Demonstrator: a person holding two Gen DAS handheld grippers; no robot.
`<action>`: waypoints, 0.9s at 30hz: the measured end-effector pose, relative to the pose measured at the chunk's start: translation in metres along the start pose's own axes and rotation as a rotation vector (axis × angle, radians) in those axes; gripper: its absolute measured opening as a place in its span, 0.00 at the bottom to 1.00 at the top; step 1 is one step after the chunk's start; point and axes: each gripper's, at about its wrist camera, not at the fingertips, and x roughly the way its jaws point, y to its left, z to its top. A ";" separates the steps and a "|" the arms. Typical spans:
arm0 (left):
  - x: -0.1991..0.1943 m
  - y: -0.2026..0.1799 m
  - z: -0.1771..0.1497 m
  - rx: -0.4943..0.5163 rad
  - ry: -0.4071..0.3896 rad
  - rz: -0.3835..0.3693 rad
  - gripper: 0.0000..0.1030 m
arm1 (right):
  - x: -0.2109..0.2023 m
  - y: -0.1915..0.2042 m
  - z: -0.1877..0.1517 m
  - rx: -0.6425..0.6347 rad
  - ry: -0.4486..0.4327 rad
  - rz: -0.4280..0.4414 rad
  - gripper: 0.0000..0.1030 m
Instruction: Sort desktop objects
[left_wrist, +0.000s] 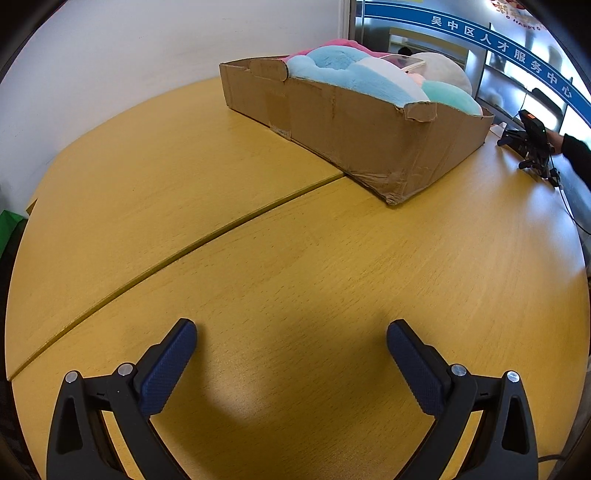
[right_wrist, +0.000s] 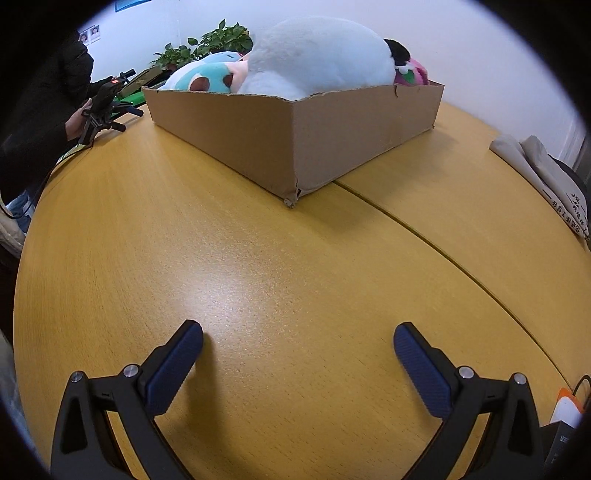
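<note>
A low cardboard box stands on the yellow wooden table, well ahead of my left gripper. Several plush toys in blue, white, pink and teal fill it. My left gripper is open and empty, low over bare table. In the right wrist view the same box stands ahead with a large pale blue plush heaped on top. My right gripper is open and empty, over bare table.
A person in black at the table's far edge holds a small black tripod device, also in the right wrist view. Folded beige cloth lies at the right edge. A potted plant stands behind the box. A seam crosses the tabletop.
</note>
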 end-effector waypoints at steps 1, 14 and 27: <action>0.000 0.000 0.000 0.000 0.000 0.000 1.00 | 0.000 0.000 0.000 0.000 0.000 0.000 1.00; -0.001 0.000 0.004 0.000 0.001 -0.001 1.00 | -0.001 0.001 -0.001 -0.002 -0.003 0.000 1.00; -0.001 0.003 0.005 0.001 0.001 -0.001 1.00 | 0.002 0.000 0.003 -0.004 -0.002 -0.001 1.00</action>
